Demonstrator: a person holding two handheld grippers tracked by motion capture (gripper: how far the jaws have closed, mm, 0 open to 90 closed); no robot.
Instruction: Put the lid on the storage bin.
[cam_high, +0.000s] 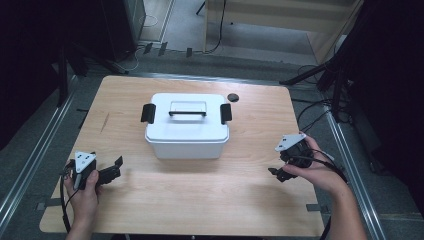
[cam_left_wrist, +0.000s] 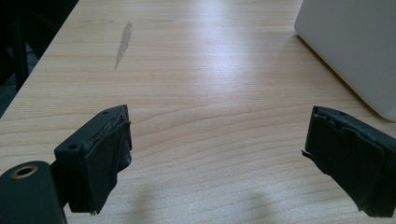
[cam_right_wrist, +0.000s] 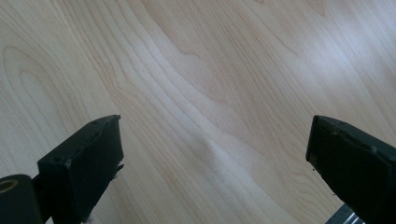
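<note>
Centrally, the white box (cam_high: 187, 126) sits between left gripper (cam_high: 114, 169) and right gripper (cam_high: 278, 172).

A white lidded box (cam_high: 187, 127) stands on the wooden desk (cam_high: 200, 200), its lid shut, with a black clasp on each short side and a flat handle on top. It sits between the two tongs and farther up the desk than either, well apart from both. The left tongs (cam_high: 114, 170) rest low over the desk's near left corner, held in a hand (cam_high: 85, 195), jaws apart and aimed toward the box. The right tongs (cam_high: 278, 172) hang near the right edge in the other hand (cam_high: 320, 172), tilted inward. A small black disc (cam_high: 233, 97) lies beyond the box, far from the right tongs.
</note>
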